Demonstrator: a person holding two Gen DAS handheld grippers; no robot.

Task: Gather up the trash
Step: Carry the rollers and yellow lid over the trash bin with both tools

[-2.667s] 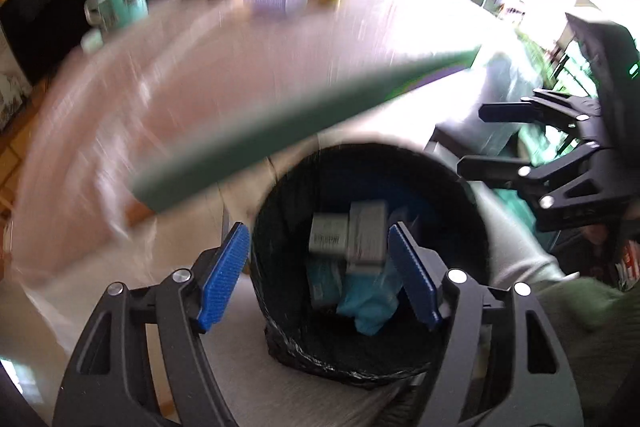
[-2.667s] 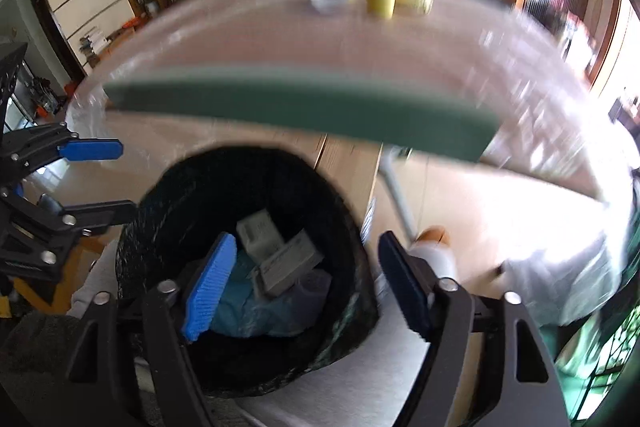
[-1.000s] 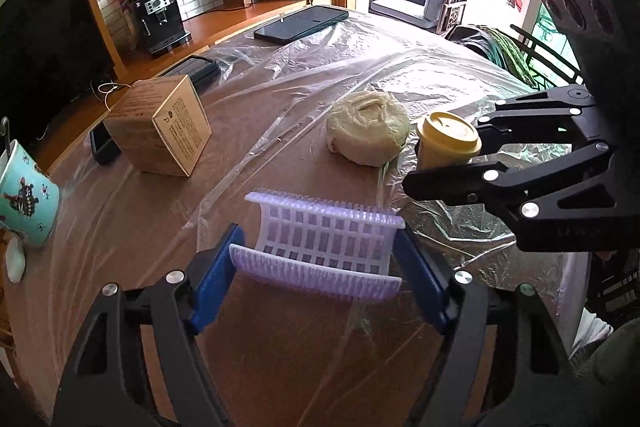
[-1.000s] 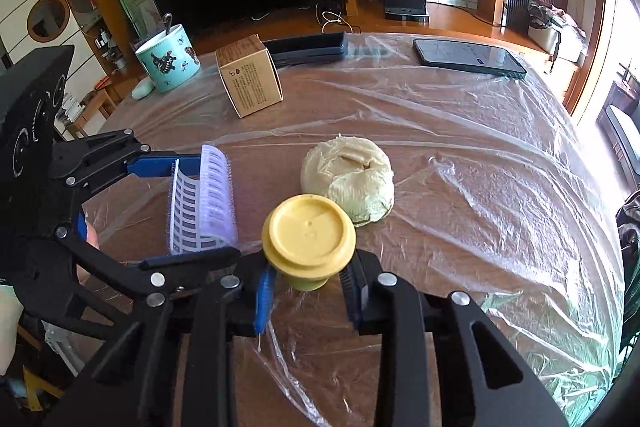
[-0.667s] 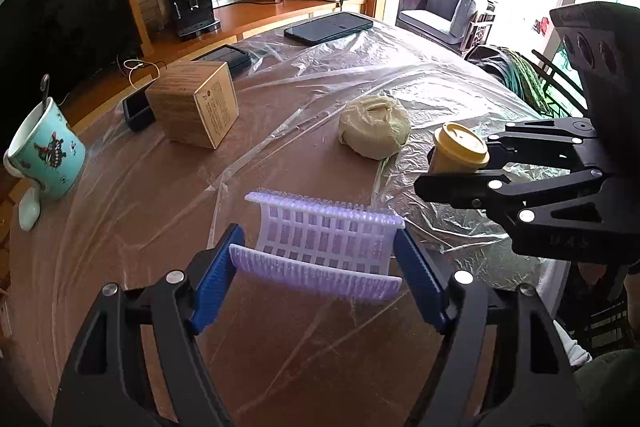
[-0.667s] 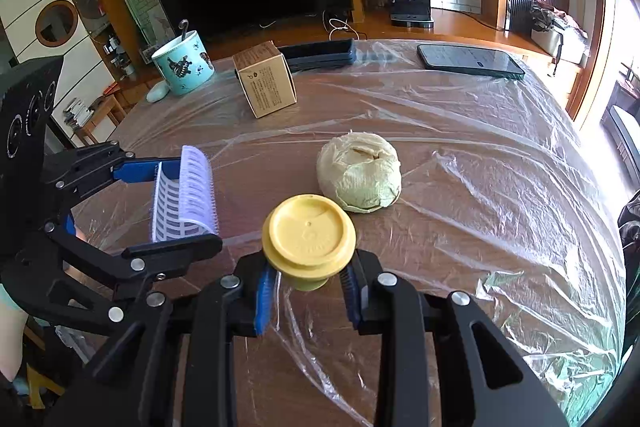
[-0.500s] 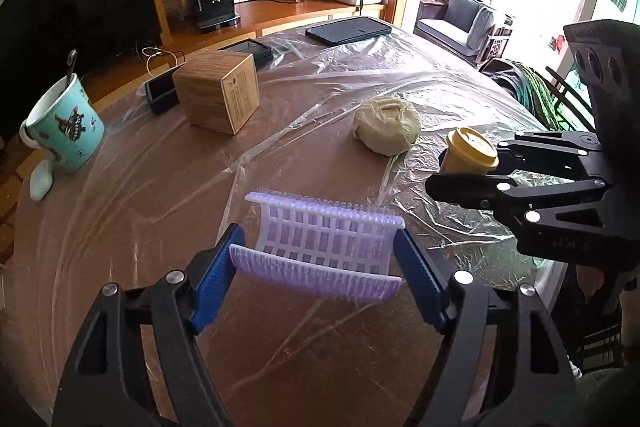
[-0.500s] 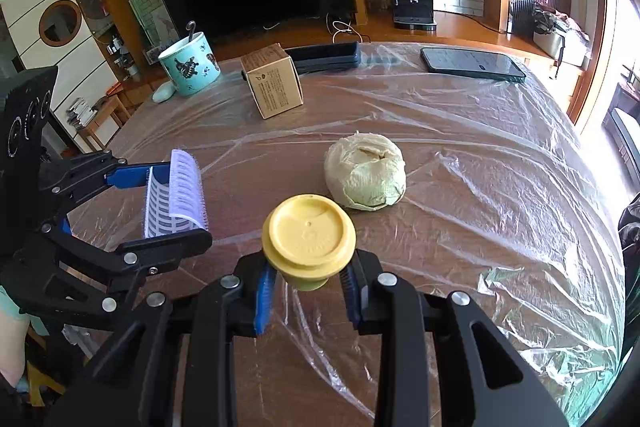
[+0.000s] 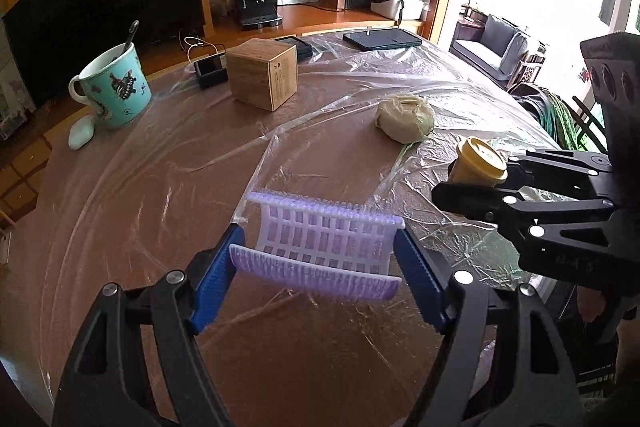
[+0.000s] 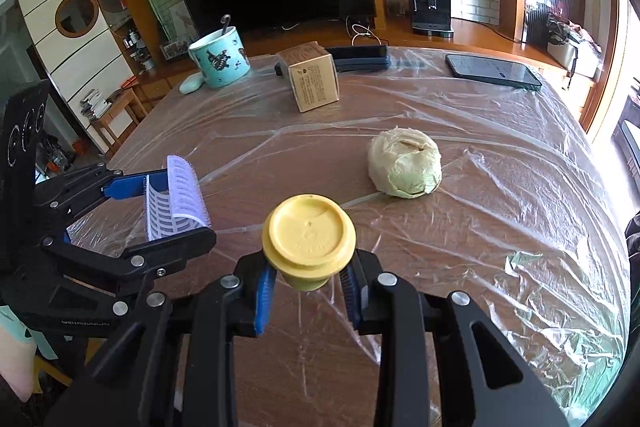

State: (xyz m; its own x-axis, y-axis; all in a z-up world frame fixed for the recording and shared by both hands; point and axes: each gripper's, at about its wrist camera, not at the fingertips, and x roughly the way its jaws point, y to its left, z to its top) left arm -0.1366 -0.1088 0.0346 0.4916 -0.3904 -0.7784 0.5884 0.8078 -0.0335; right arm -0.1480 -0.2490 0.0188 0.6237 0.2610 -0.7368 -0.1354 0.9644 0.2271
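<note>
lilac plastic grid between blue pads

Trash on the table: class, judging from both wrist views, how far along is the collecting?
Done: nothing here shows trash already binned; no bin is in view.
In hand: the left tool is shut on a lilac plastic tray; the right tool is shut on a yellow lidded cup.
Left: the crumpled paper ball lies on the table; the held items are not yet dropped.
</note>
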